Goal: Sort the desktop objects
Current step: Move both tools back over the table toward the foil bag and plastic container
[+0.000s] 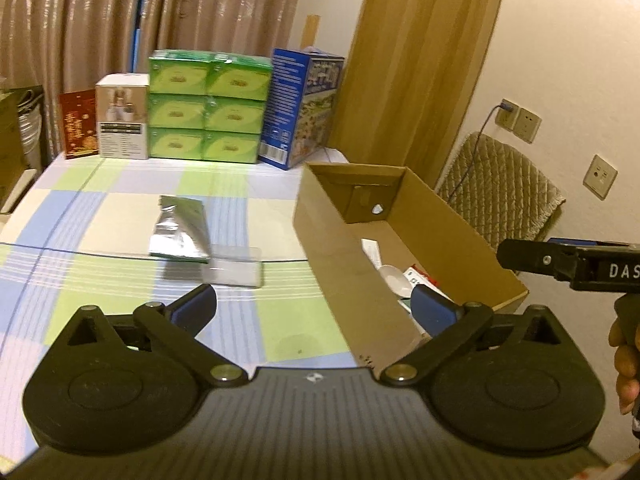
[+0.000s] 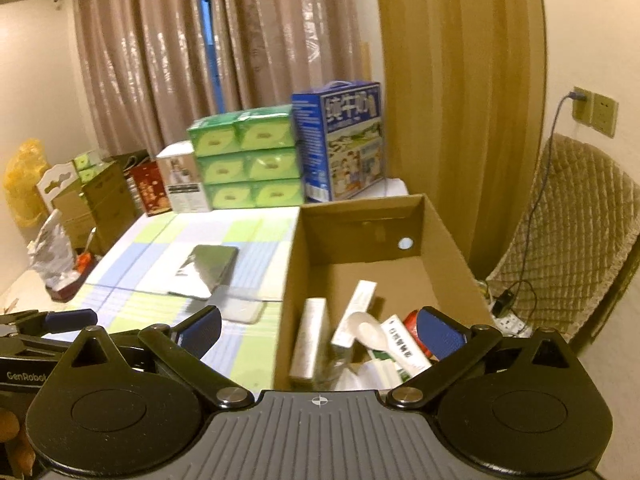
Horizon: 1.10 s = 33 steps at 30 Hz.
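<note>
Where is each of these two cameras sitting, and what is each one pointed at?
Left wrist: rides on the left gripper, facing across the checked tablecloth toward a silver pouch; its open fingers show, with the right gripper and a hand at the right edge.
Right wrist: rides on the right gripper, open above the cardboard box.
Shared: box, pouch, green tissue packs, blue carton.

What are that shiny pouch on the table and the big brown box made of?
The pouch looks like metallised foil film: silvery, creased, catching glints of light, with a green printed edge. The box looks like plain corrugated cardboard: matt brown, folded flaps, a punched round hole in the far wall. Neither can be confirmed by look alone.
</note>
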Each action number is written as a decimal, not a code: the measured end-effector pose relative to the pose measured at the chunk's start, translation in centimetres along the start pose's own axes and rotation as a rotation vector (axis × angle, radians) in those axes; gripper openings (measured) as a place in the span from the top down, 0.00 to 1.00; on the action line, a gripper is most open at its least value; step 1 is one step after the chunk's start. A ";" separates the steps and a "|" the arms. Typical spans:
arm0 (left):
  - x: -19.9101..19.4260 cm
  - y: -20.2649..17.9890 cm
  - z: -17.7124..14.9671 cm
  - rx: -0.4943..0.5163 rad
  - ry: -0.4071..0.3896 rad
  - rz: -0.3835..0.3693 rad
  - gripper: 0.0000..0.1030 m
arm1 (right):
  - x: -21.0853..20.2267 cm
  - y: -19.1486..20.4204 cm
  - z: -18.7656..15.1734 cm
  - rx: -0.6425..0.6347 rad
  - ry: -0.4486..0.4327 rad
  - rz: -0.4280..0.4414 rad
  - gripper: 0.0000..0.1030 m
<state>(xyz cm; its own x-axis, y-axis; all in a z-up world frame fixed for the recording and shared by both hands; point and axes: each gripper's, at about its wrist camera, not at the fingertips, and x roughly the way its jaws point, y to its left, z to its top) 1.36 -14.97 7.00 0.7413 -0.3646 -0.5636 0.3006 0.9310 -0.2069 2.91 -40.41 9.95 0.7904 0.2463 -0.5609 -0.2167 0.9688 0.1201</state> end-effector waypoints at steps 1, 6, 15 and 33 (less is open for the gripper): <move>-0.4 0.4 -0.1 -0.002 -0.003 0.009 0.01 | -0.2 0.4 -0.1 -0.004 0.000 0.006 0.02; -2.4 2.9 -1.0 -0.006 -0.010 0.064 0.01 | -0.5 2.2 -0.5 -0.019 -0.006 0.034 0.02; -3.9 8.0 -2.1 -0.044 0.012 0.133 0.01 | 1.0 5.1 -1.2 -0.029 0.020 0.092 0.02; -1.9 13.5 -0.8 0.000 0.028 0.220 0.01 | 5.8 10.5 -2.4 -0.046 0.047 0.186 0.02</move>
<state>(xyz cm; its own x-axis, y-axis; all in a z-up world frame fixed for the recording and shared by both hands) 3.54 -1.73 4.65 0.7721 -0.1522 -0.6170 0.1336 0.9881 -0.0766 3.82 -28.89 5.96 0.7068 0.4188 -0.5702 -0.3838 0.9040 0.1882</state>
